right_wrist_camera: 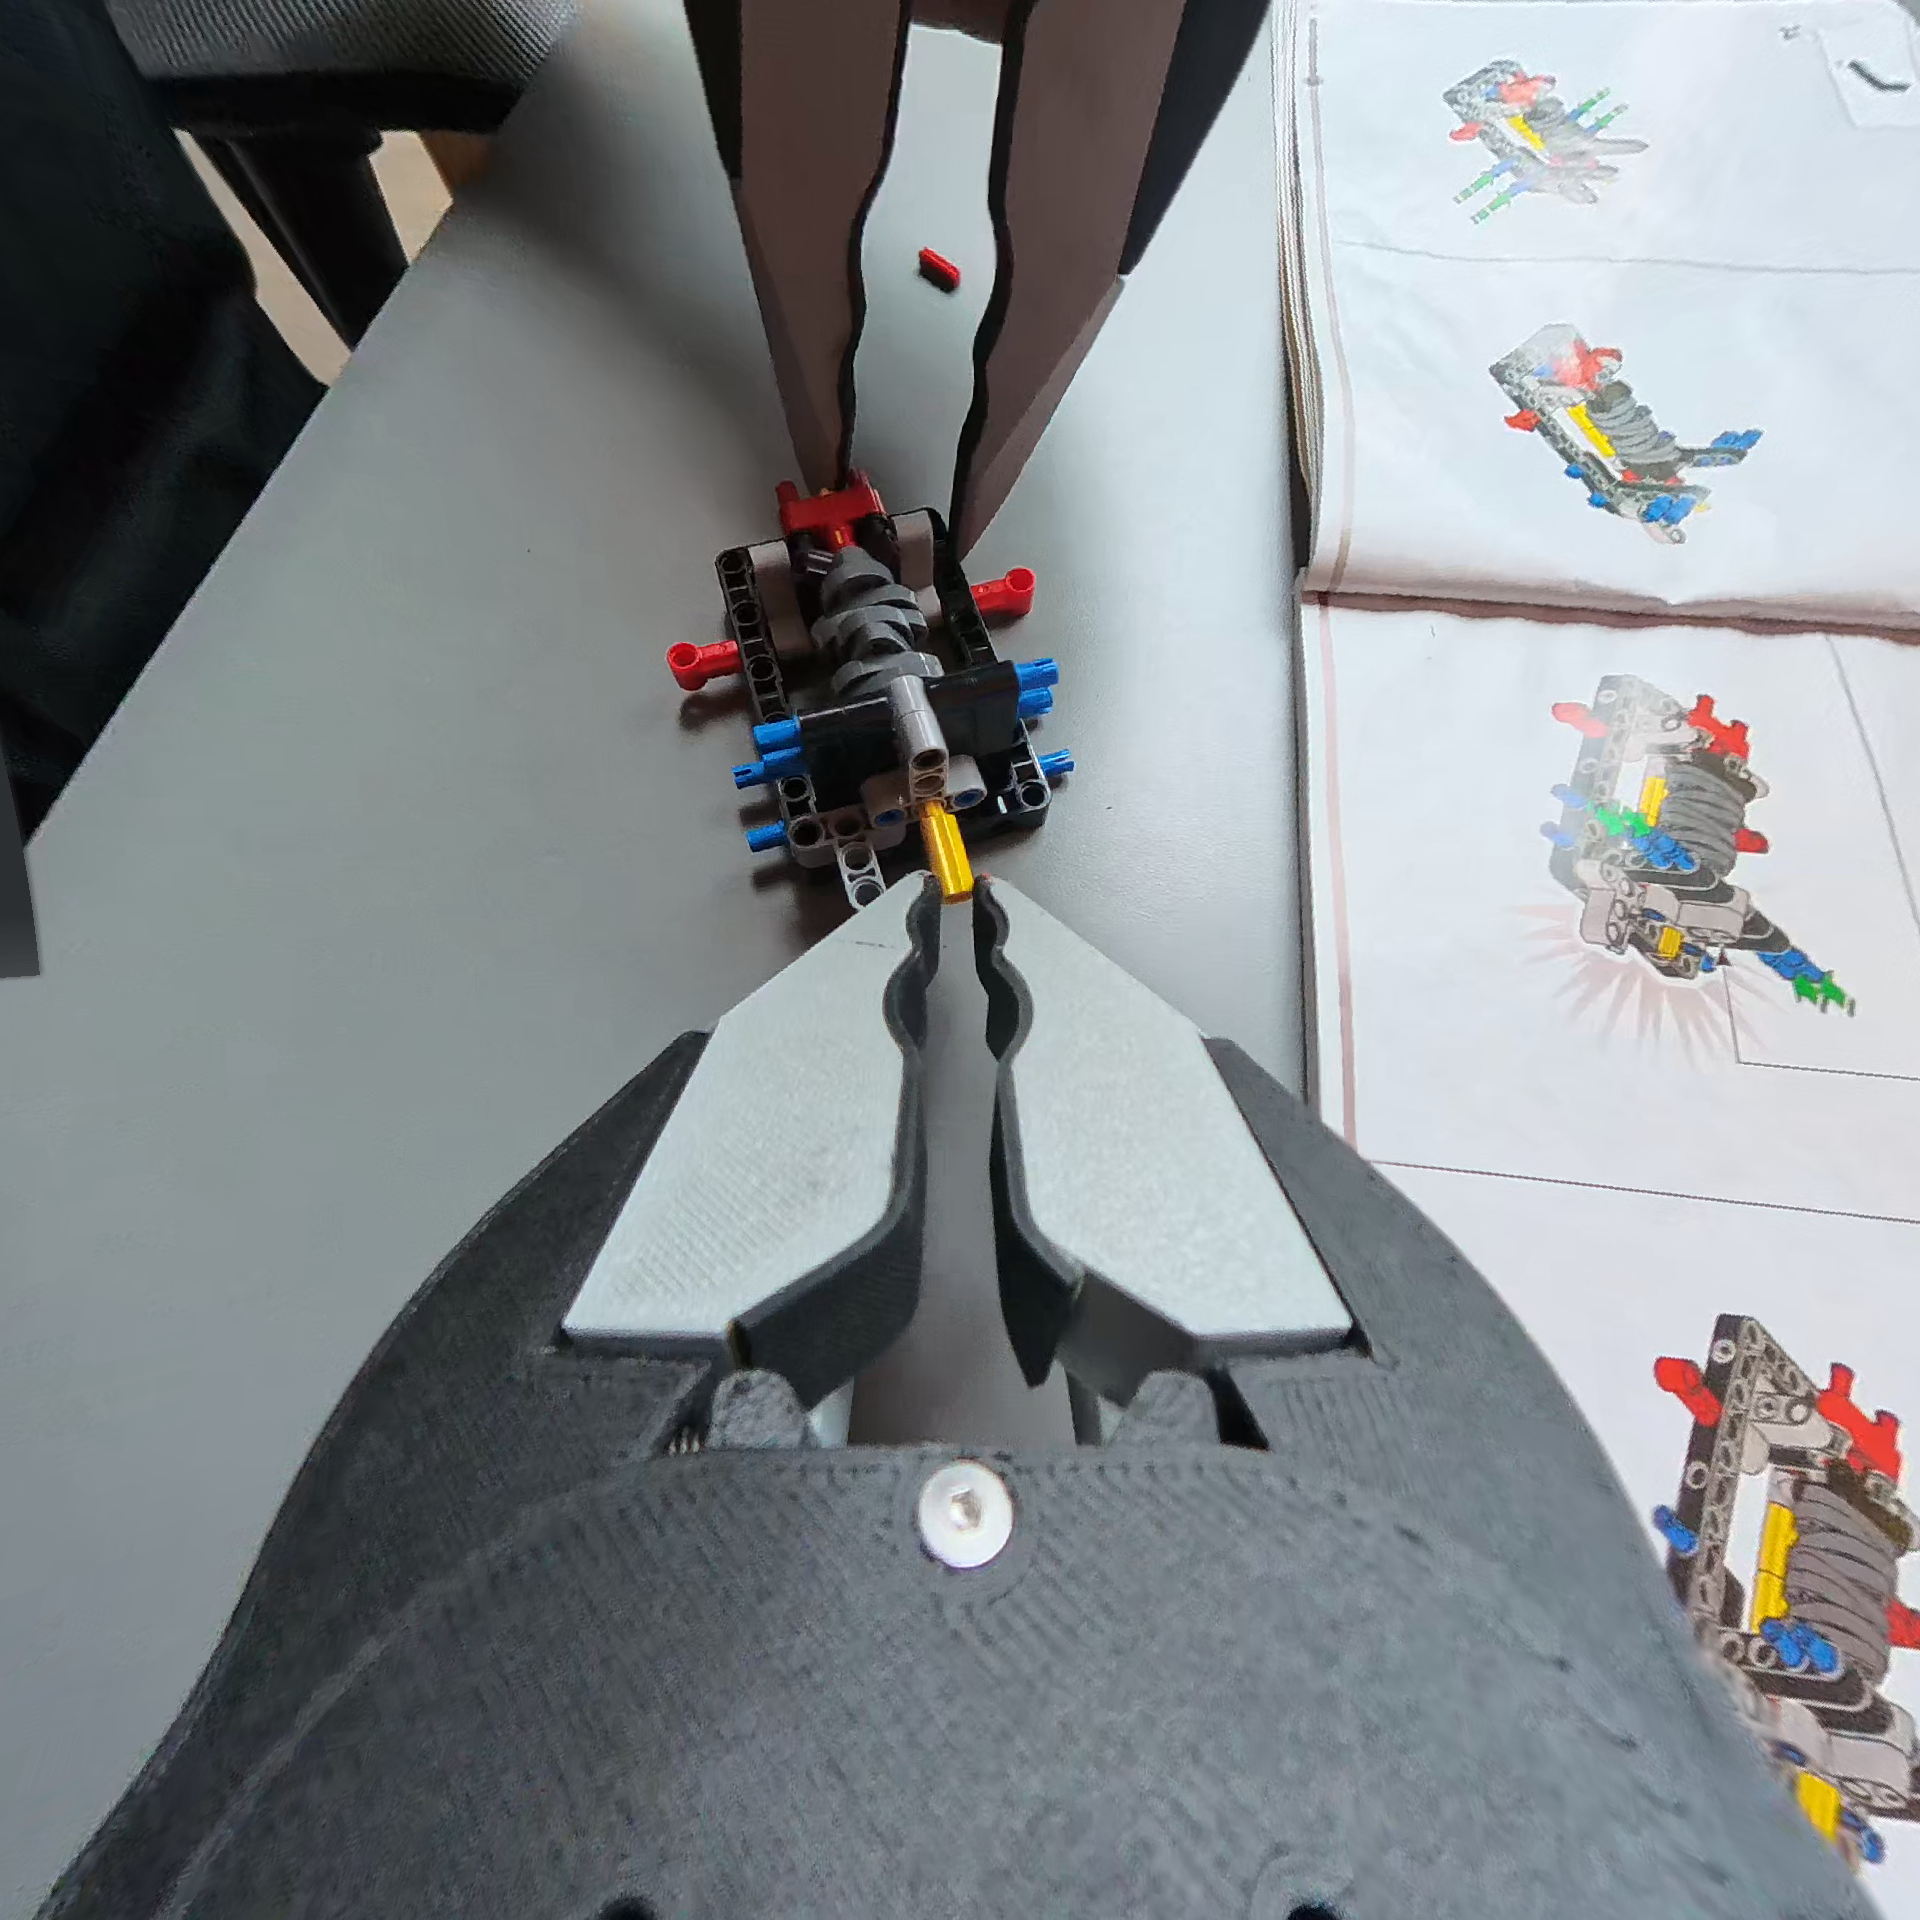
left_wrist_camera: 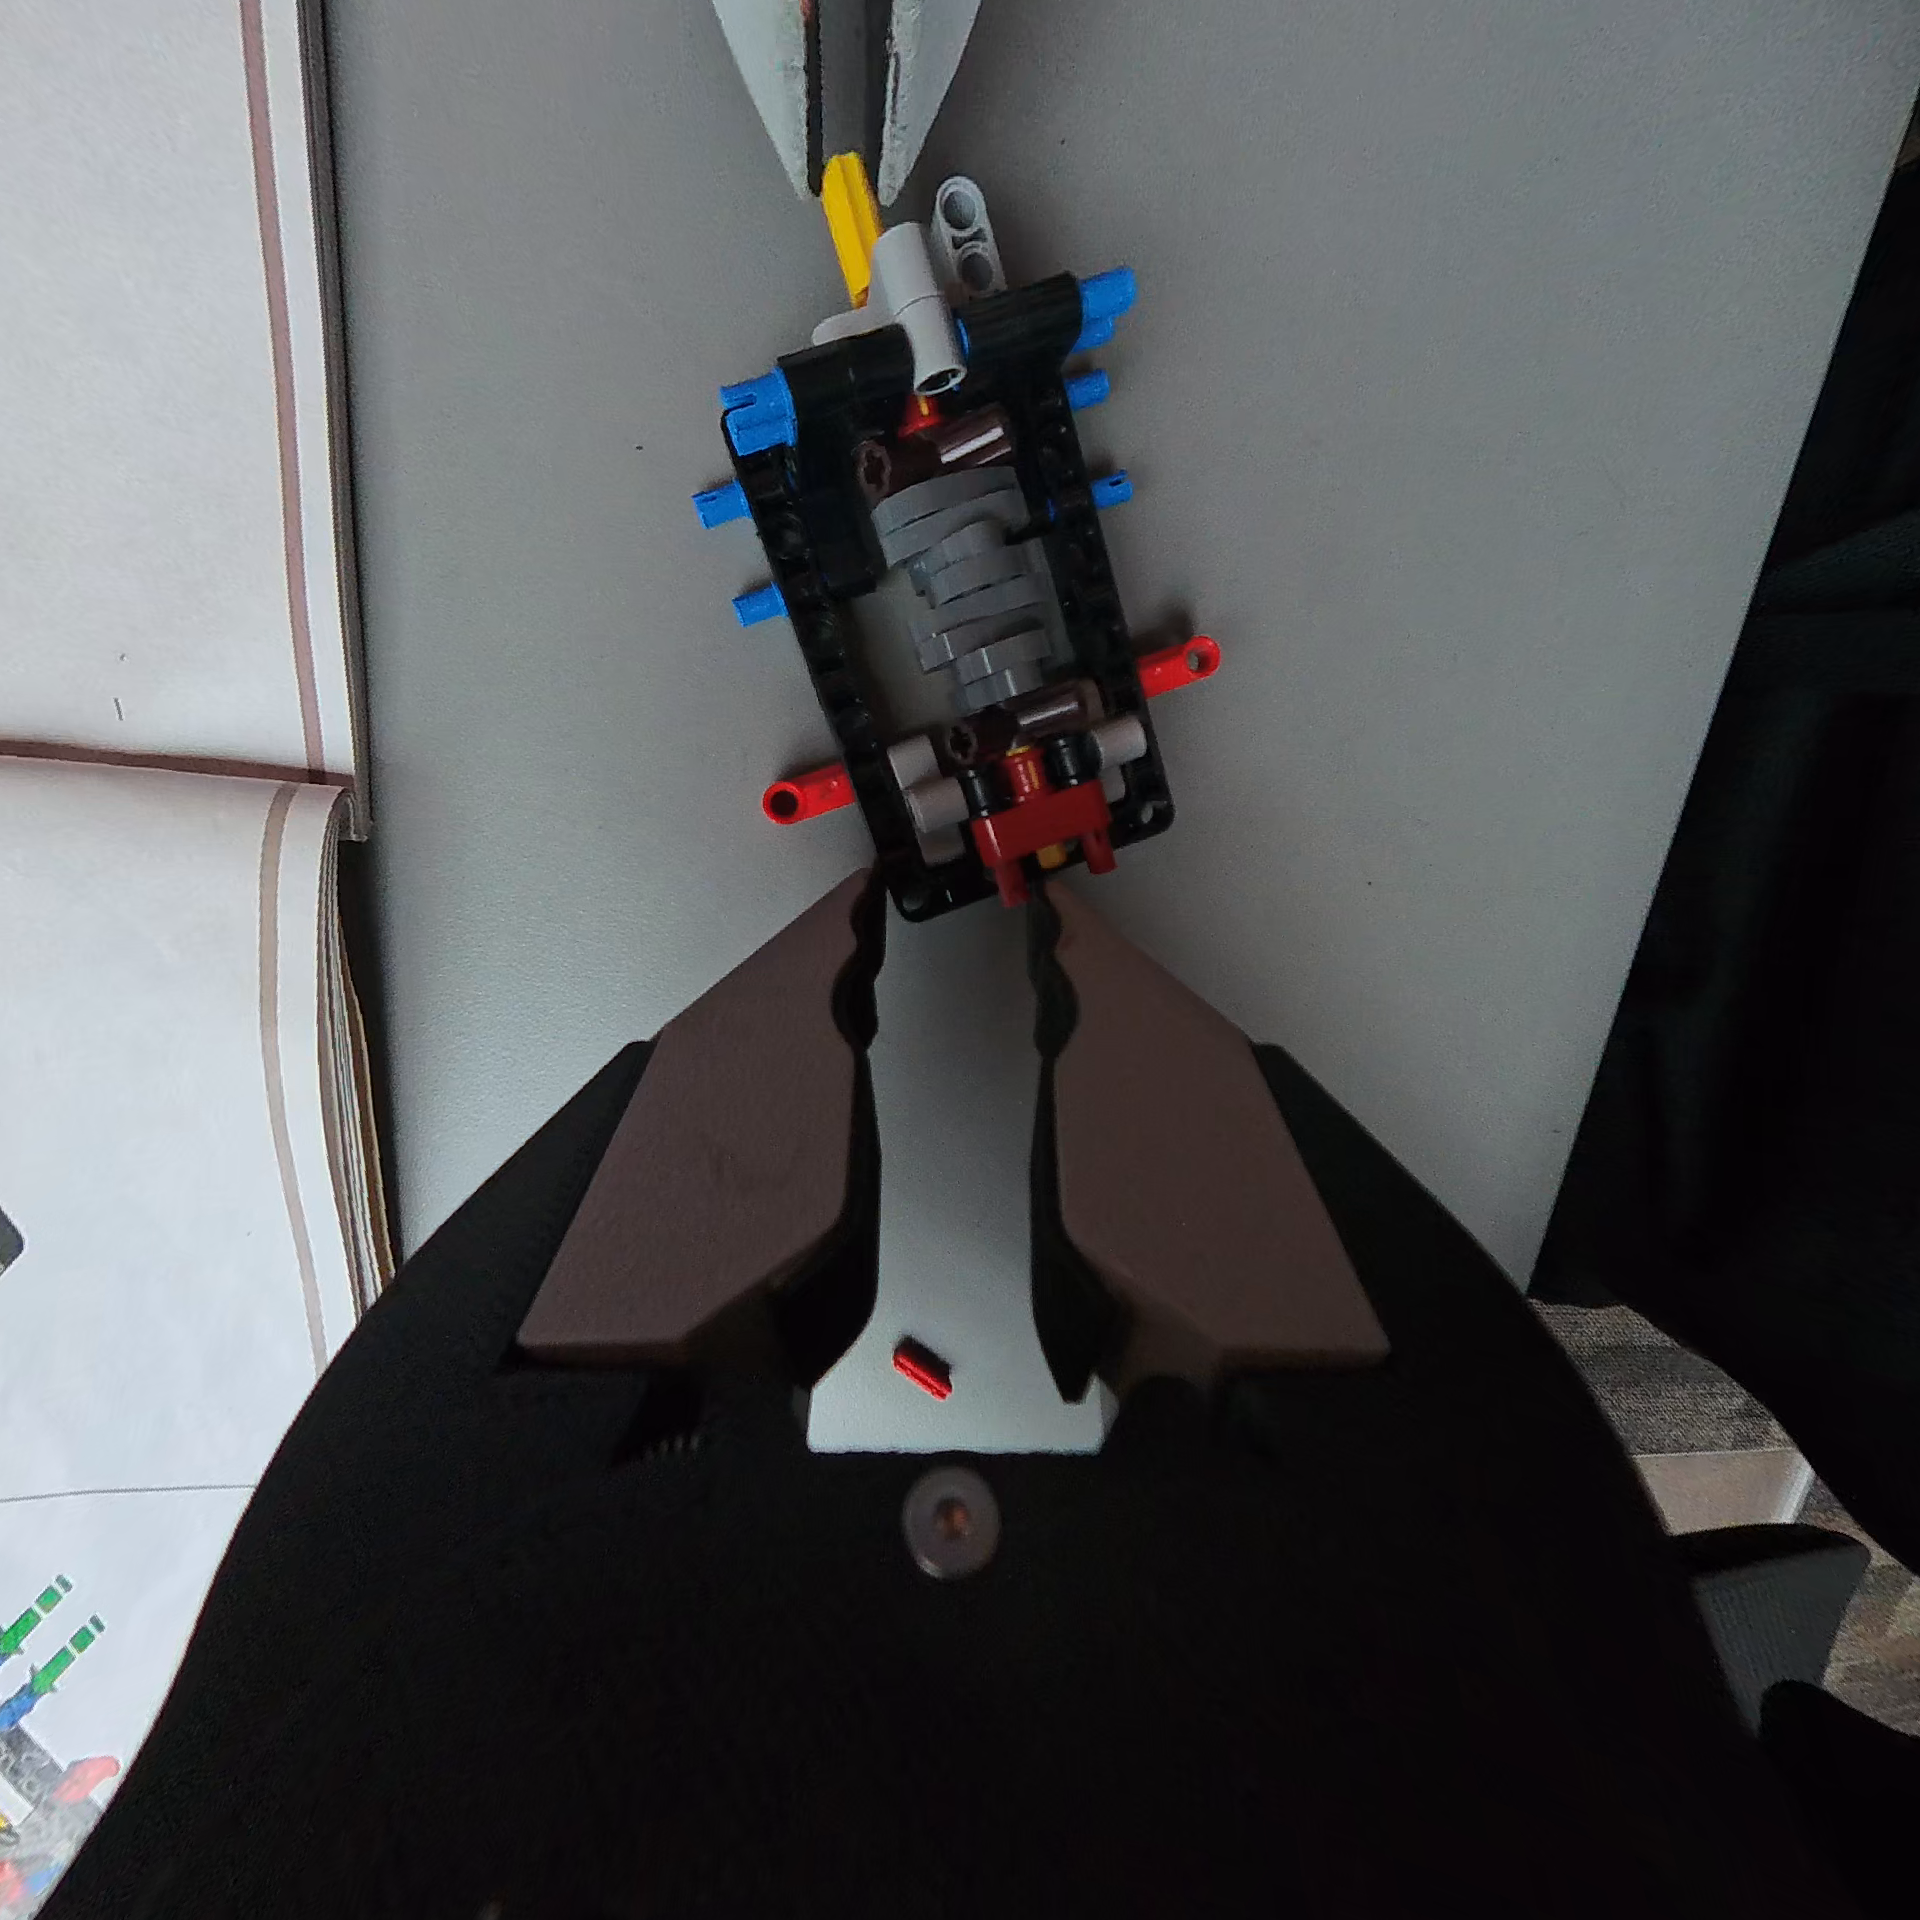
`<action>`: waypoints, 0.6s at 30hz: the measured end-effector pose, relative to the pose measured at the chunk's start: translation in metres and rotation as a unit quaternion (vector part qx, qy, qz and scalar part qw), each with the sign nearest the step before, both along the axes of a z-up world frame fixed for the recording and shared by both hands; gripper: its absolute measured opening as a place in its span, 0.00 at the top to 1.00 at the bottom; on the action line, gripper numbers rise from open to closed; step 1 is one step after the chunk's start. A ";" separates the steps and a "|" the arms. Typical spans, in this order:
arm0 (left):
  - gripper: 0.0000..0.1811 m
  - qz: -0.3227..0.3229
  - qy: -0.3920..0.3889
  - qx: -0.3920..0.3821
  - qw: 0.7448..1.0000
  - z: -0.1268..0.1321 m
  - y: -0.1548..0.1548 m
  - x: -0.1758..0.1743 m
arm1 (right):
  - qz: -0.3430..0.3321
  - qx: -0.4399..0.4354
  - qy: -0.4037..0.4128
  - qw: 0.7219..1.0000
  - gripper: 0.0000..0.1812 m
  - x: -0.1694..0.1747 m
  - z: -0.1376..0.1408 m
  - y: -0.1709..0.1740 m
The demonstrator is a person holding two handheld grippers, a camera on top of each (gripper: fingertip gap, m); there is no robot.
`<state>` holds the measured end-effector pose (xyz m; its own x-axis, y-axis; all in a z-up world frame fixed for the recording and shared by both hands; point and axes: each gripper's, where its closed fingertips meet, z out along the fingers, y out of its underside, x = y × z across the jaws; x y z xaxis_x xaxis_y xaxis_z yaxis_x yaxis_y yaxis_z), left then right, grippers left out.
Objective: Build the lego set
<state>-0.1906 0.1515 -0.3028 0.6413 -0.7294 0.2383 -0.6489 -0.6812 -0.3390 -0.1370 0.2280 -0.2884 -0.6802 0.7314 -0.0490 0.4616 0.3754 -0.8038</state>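
Observation:
The lego model (left_wrist_camera: 1099, 623) is a black rectangular frame with a grey crankshaft, blue pins and red pins, lying on the grey table (left_wrist_camera: 1403, 623). My left gripper (left_wrist_camera: 958, 885), with brown fingers, is closed around the model's near end by the dark red connector (left_wrist_camera: 1044, 831). In the right wrist view the model (right_wrist_camera: 873, 634) lies ahead, with the left gripper (right_wrist_camera: 899, 509) at its far end. My right gripper (right_wrist_camera: 956, 885), with grey fingers, is shut on a yellow axle (right_wrist_camera: 945, 844) that enters the model's grey connector. The right gripper (left_wrist_camera: 844, 182) and the axle (left_wrist_camera: 850, 223) also show at the top of the left wrist view.
An open instruction booklet (right_wrist_camera: 1610, 831) lies beside the model, also in the left wrist view (left_wrist_camera: 156, 987). A small loose red piece (left_wrist_camera: 923, 1369) lies on the table under the left gripper, also in the right wrist view (right_wrist_camera: 939, 268). The table edge (right_wrist_camera: 343, 343) runs along the far left. About 10 cm separates my left fingertips from my right.

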 end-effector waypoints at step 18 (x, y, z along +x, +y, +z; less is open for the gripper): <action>0.86 0.001 -0.004 0.000 1.000 0.000 0.001 0.001 | -0.004 0.044 0.054 0.998 0.99 0.001 0.003 0.002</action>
<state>-0.1899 0.1527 -0.3027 0.6410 -0.7279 0.2432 -0.6445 -0.6826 -0.3445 -0.1357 0.2297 -0.2858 -0.6727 0.7346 0.0883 0.3768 0.4429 -0.8136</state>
